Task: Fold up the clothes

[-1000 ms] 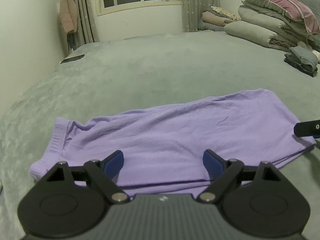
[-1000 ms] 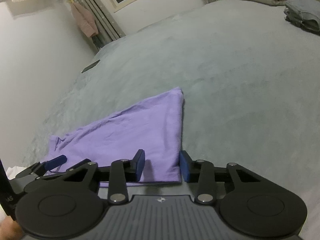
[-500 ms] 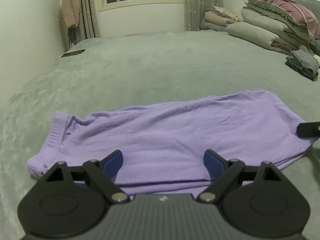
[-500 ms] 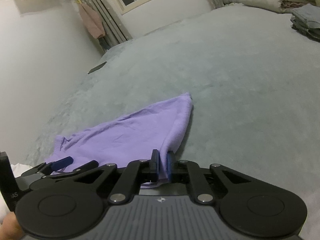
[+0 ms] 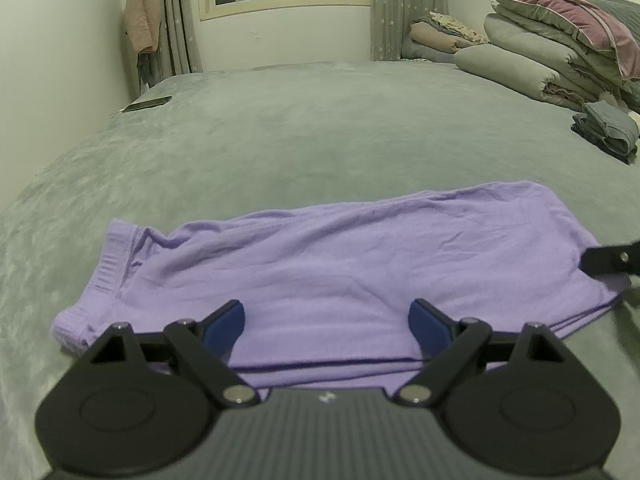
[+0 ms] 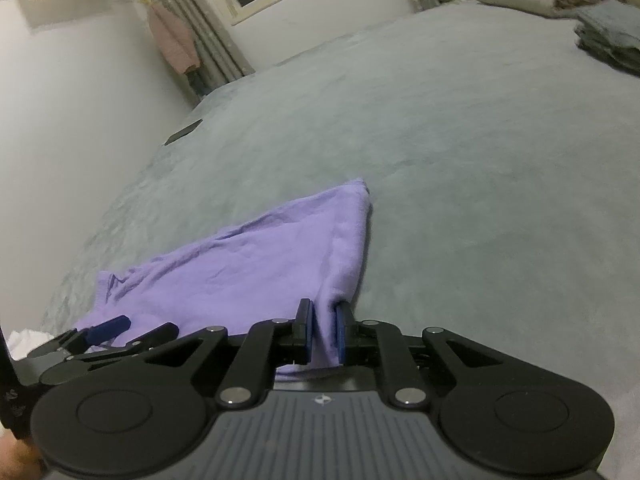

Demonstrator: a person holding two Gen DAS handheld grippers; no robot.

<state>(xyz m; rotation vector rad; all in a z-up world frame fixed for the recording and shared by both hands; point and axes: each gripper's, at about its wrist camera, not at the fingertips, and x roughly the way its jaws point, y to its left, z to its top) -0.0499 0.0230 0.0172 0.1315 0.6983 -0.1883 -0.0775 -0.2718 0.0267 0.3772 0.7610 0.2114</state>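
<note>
Two grippers are at work on one purple garment (image 5: 332, 264), which lies flat and already doubled lengthwise on the grey bed (image 5: 304, 128), its ribbed waistband (image 5: 108, 264) at one end and its hem end at the other. Right gripper (image 6: 323, 334): pads closed on a bunched fold of the garment's hem corner, cloth plainly pinched between them and drawn up a little from the bed. Left gripper (image 5: 324, 320): fingers spread wide, nothing held, poised just above the near long edge of the garment around its middle, with no contact evident. Beyond the garment, well apart from it, sit a folded grey stack (image 5: 606, 132) and piled quilts (image 5: 560, 52); a dark flat object (image 5: 146, 103), possibly a phone, lies near the bed's far edge. Judgement: the step in hand is securing the garment for a crosswise fold, with one end taken and the other side not yet taken. The next move appears to call for the left gripper either to pin or grasp the near edge, so that the hem end can be carried over toward the waistband without dragging the layers out of line. Risk noted: the single corner grip may let the lower layer lag.
</note>
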